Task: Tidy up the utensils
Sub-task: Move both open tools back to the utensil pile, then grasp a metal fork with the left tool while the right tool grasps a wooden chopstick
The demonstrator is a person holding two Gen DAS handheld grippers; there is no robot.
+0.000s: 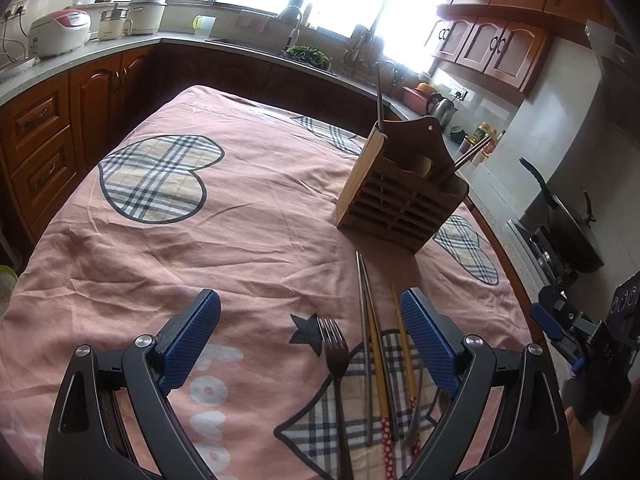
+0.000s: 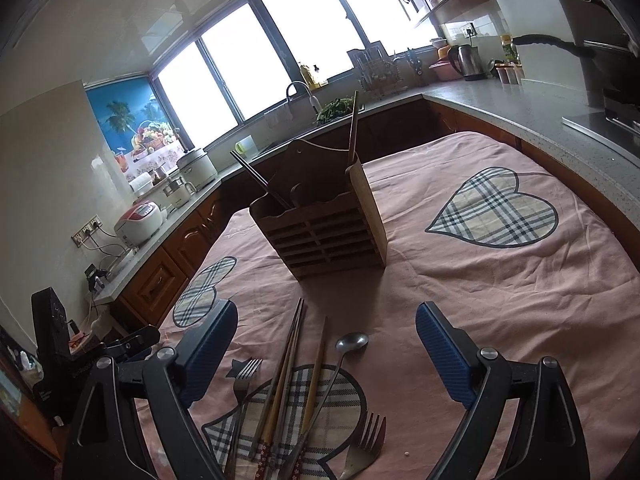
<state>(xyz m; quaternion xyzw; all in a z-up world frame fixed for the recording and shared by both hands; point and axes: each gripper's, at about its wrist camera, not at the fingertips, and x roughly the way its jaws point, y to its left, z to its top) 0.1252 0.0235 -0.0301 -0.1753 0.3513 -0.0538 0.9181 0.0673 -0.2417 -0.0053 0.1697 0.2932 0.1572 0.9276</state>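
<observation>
A slatted wooden utensil holder (image 1: 400,196) (image 2: 320,228) stands on the pink tablecloth, with chopsticks and a long handle sticking out of it. In front of it lie loose utensils: a dark fork (image 1: 336,356) (image 2: 242,384), several chopsticks (image 1: 372,344) (image 2: 286,368), a metal spoon (image 2: 350,344) and a second fork (image 2: 366,440). My left gripper (image 1: 310,314) is open above the fork and chopsticks, nothing between its blue pads. Open too, my right gripper (image 2: 326,326) hovers over the same pile with empty jaws. The right gripper (image 1: 560,332) also shows at the left view's right edge.
The table's pink cloth with plaid hearts (image 1: 160,176) (image 2: 496,208) is ringed by wooden cabinets and a grey counter (image 2: 520,104). On the counter stand a rice cooker (image 1: 60,32), a kettle (image 2: 466,60) and a sink tap (image 2: 300,92). A wok (image 1: 568,220) sits on the stove.
</observation>
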